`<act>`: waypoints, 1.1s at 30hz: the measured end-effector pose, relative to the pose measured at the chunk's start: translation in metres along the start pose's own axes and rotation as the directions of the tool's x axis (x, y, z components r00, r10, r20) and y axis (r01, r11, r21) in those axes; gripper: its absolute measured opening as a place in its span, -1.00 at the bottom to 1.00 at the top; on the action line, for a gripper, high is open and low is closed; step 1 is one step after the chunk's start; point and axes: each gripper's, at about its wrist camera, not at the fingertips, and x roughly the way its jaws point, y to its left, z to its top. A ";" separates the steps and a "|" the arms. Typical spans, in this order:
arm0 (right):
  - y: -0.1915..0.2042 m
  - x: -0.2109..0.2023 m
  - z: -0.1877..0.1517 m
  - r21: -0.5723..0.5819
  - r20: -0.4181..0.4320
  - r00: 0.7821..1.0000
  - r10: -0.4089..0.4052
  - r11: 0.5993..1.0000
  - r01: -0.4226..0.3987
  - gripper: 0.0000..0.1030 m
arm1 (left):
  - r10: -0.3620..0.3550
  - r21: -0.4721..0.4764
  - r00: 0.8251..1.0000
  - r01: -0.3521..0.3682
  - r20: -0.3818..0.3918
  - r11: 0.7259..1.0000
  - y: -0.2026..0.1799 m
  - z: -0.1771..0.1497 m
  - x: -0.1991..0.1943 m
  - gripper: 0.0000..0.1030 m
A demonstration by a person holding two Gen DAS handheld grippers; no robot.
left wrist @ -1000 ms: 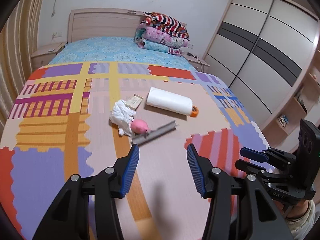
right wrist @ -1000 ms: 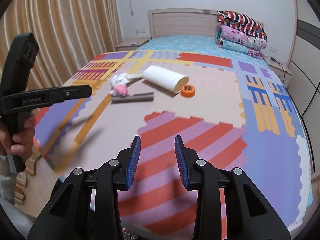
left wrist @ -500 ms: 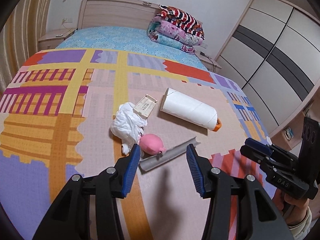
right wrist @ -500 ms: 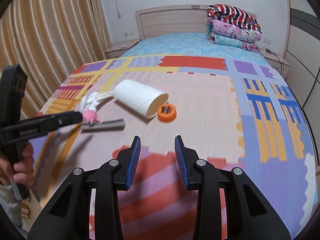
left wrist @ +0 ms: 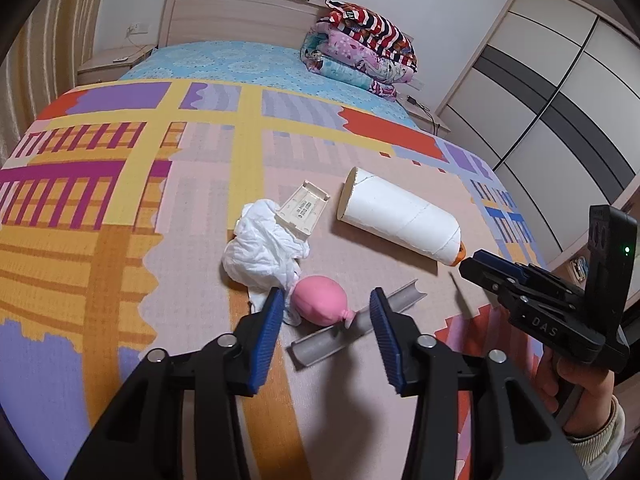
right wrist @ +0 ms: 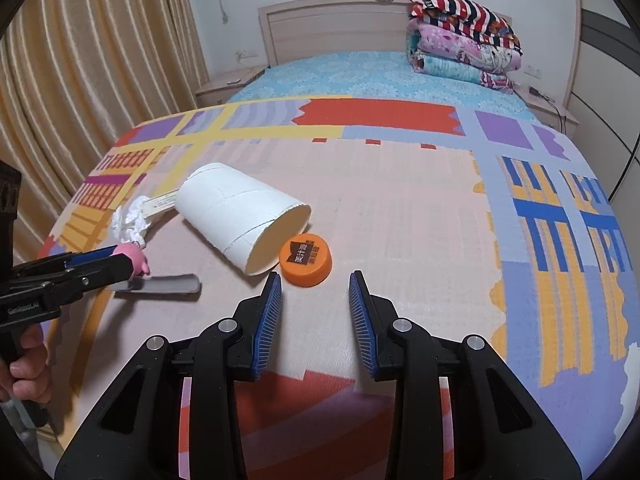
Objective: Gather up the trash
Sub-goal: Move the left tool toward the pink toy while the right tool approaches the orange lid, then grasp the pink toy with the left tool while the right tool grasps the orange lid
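Trash lies on a colourful mat (left wrist: pixel 120 264) spread over the bed. My left gripper (left wrist: pixel 326 312) hovers low over a pink balloon (left wrist: pixel 320 302). Its jaws are closing, with the balloon in the gap at the tips and the pads clear of it. A grey channel piece (left wrist: pixel 356 332) lies under the balloon's knot. Just beyond are a crumpled white wrapper (left wrist: pixel 264 252), a beige card tray (left wrist: pixel 304 210) and a white paper tube (left wrist: pixel 400 216). My right gripper (right wrist: pixel 315 286) is open and holds nothing. An orange cap (right wrist: pixel 306 260) lies just ahead of its tips, beside the tube (right wrist: pixel 240 216).
Folded quilts (left wrist: pixel 360 48) are stacked by the headboard (right wrist: pixel 332 28). A wardrobe (left wrist: pixel 560 100) stands to the right of the bed and curtains (right wrist: pixel 100 60) hang to the left. The right gripper (left wrist: pixel 520 292), held in a hand, shows in the left wrist view.
Both grippers have come forward and down toward the trash. The left jaws have narrowed around the balloon. The orange cap now lies right before the right fingertips.
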 end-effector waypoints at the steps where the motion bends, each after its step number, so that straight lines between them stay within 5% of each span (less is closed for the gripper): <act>1: -0.001 0.002 0.001 0.002 -0.003 1.000 0.000 1.000 0.000 -0.31 | 0.002 -0.001 1.000 -0.002 -0.001 1.000 0.001 0.001 0.001 -0.29; 15: 0.003 0.012 0.010 -0.001 -0.001 1.000 -0.004 1.000 0.004 -0.31 | 0.056 0.028 0.998 -0.057 0.015 0.998 0.000 -0.001 -0.014 -0.37; 22: 0.003 0.011 0.008 0.004 0.003 1.000 -0.004 1.000 0.004 -0.31 | 0.018 0.114 0.999 -0.023 0.042 0.993 -0.019 -0.004 -0.026 -0.37; 33: 0.005 0.012 0.008 -0.006 0.011 1.000 -0.012 1.000 0.012 -0.31 | 0.105 0.117 0.994 -0.106 0.018 0.987 -0.018 0.002 -0.003 -0.36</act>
